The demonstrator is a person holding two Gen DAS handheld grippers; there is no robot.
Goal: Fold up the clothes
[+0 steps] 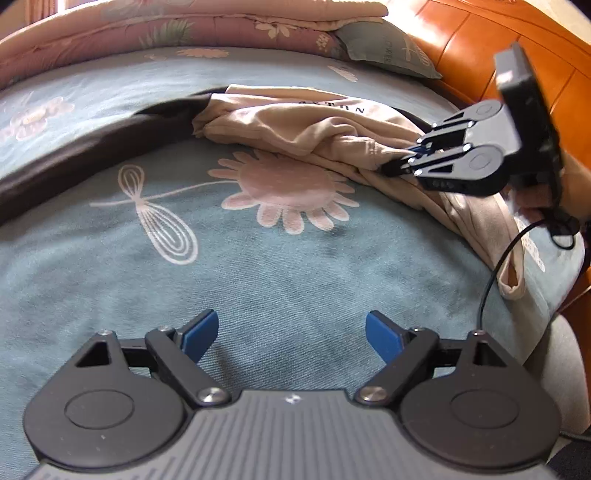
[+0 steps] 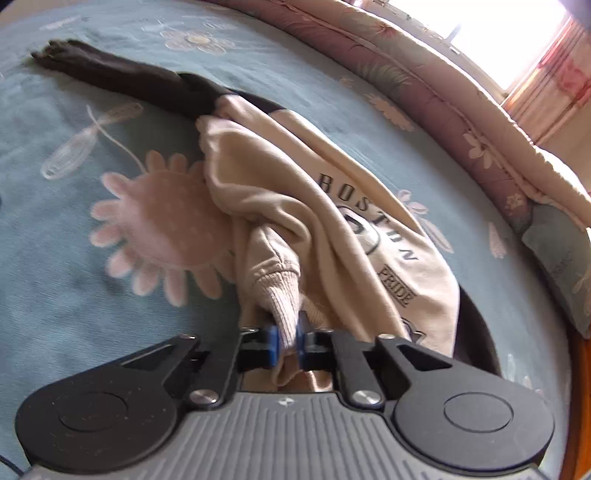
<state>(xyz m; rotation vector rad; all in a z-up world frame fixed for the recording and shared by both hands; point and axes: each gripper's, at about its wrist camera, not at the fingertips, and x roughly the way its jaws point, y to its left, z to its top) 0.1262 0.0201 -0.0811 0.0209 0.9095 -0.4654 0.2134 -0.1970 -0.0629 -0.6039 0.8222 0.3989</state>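
A beige sweatshirt [image 2: 280, 206] with dark brown sleeves and "BOSTON PRIDE" print lies crumpled on a blue floral bedsheet [image 2: 48, 258]. My right gripper [image 2: 287, 341] is shut on the ribbed beige cuff [image 2: 280, 299] of the sweatshirt. In the left wrist view the sweatshirt [image 1: 295, 125] lies at the back, with the right gripper [image 1: 397, 166] pinching its edge at the right. One dark brown sleeve [image 1: 85, 144] stretches out to the left. My left gripper [image 1: 291, 332] is open and empty, above the bare sheet in front of the sweatshirt.
A pink floral quilt [image 1: 184, 22] is piled along the far side of the bed. A grey-green pillow [image 1: 388, 48] lies by the orange leather headboard [image 1: 480, 44]. A black cable [image 1: 495, 273] hangs from the right gripper. A bright window [image 2: 509, 33] is behind.
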